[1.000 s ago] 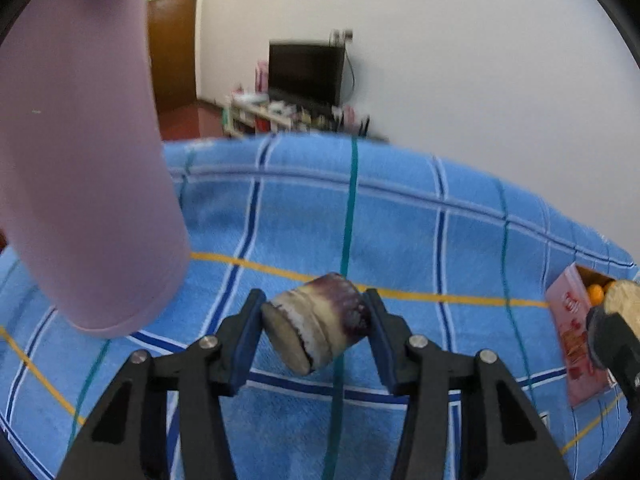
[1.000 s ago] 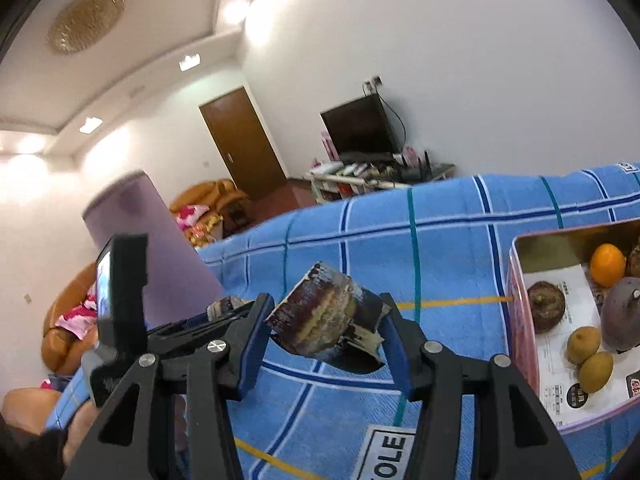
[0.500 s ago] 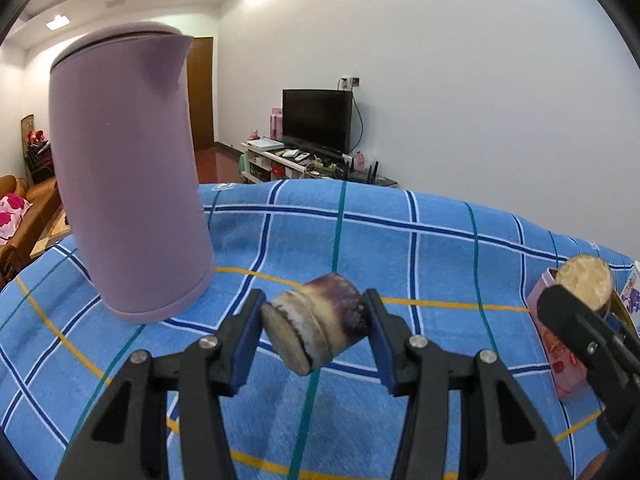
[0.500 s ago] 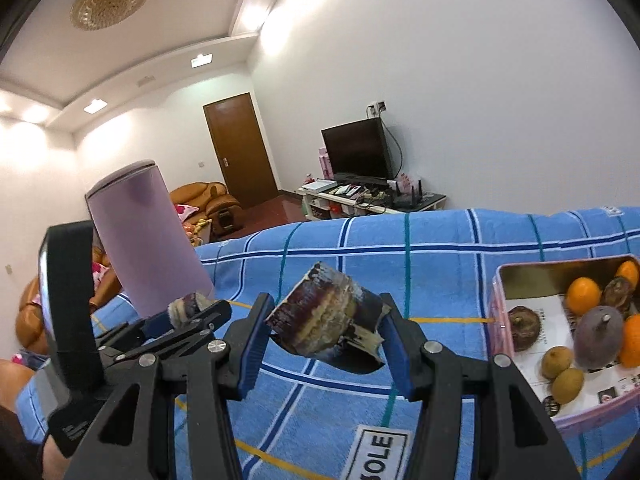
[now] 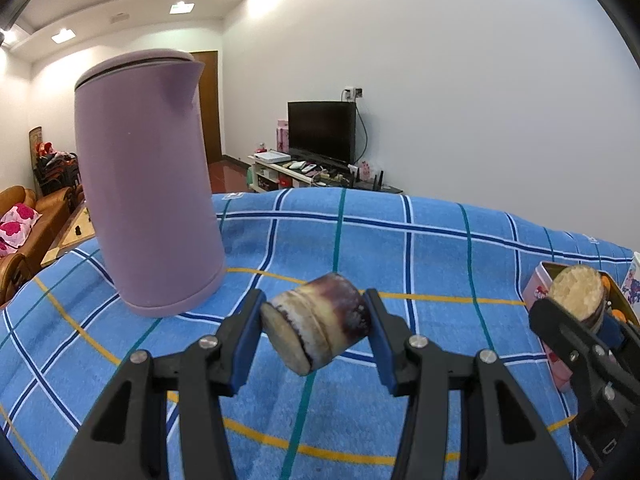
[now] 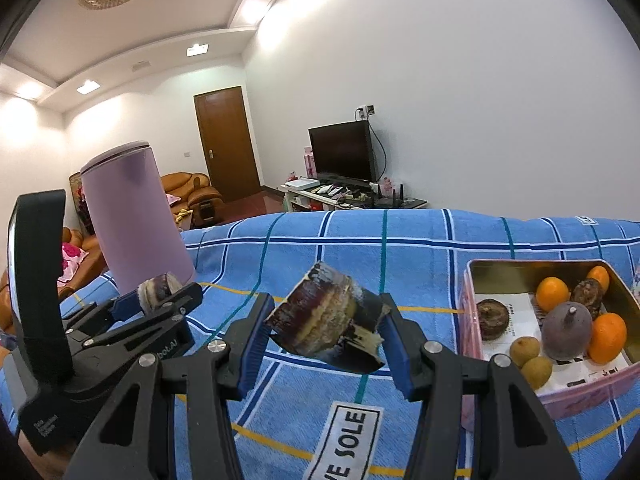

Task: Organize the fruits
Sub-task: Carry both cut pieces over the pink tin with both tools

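Jaws left: left gripper (image 5: 316,330) clamped on cut sugarcane piece (image 5: 316,330), above blue cloth (image 5: 400,248)
Jaws right: right gripper (image 6: 326,330) clamped on second sugarcane chunk (image 6: 326,330)
Fruit tin (image 6: 520,274): right of it, holding oranges (image 6: 552,294)

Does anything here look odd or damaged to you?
Yes. The chunk in the right tongs has dark peel torn and hanging off its lower edge. The chunk in the left tongs sits tilted between the pads. Both are cut stalk-like sections, unlike the whole fruits in the pink tin.
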A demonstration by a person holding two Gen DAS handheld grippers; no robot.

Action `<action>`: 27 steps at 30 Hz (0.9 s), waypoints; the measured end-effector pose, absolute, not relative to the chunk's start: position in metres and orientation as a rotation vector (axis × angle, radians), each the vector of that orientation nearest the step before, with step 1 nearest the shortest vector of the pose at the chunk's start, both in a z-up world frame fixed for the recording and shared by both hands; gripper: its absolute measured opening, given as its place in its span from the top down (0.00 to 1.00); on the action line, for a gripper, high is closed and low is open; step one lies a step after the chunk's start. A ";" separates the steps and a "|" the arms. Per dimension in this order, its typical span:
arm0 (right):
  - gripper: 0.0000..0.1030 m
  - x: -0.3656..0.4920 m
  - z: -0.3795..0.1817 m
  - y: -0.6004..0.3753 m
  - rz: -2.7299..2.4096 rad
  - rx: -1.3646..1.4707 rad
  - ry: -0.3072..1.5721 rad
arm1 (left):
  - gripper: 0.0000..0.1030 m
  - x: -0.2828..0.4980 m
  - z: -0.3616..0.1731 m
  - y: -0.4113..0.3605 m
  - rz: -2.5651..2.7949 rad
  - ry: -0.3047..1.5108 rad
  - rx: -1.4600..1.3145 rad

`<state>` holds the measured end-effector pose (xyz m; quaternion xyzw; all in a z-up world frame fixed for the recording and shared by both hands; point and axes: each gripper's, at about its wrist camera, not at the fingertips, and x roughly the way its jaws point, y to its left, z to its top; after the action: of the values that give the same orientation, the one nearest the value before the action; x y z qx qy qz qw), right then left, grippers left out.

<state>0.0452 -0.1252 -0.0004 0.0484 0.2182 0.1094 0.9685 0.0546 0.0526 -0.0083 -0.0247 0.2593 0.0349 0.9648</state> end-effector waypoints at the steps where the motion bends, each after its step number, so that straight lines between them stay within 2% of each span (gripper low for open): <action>1: 0.48 0.043 -0.001 -0.127 0.219 0.096 0.440 | 0.50 0.053 -0.008 0.052 0.071 0.524 -0.050; 27: 0.48 0.015 0.000 -0.140 0.163 0.024 0.407 | 0.50 0.039 -0.008 0.037 0.055 0.521 -0.020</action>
<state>0.0154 -0.1405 -0.0002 0.0119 0.2019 0.0807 0.9760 0.0394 0.0369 -0.0083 -0.0100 0.2576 0.0271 0.9658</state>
